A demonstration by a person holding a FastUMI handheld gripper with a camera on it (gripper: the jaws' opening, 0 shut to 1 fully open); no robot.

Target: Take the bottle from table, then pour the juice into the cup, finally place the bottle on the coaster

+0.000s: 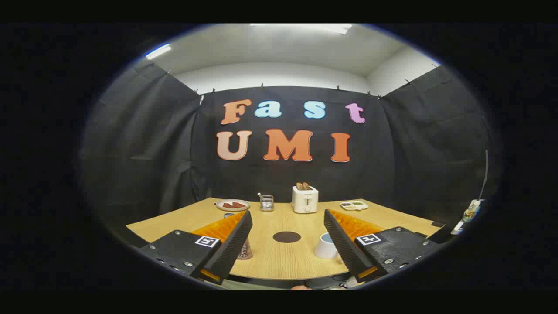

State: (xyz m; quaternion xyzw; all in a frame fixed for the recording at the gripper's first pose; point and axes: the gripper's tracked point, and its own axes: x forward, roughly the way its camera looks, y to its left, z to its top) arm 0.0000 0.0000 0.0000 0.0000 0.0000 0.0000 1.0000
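Gripper (287, 217) was spread wide, nothing btwn the fingers, held above the near edge of the wooden table (279, 261). Bottle (244, 249) stood lower left of centre, mostly hidden behind the left finger. Dark round coaster (287, 237) lay centre, in the gap btwn fingers. White cup (326, 246) sat right of it, against the right finger. Farther back: toaster (304, 199) w/ bread, plate (233, 204), small tin (266, 202), tray (354, 205).

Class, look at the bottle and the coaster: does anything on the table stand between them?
Nothing visible does. The bottle, partly hidden behind one finger of the open gripper, and the coaster are separated by bare table. The cup stands on the coaster's far side.
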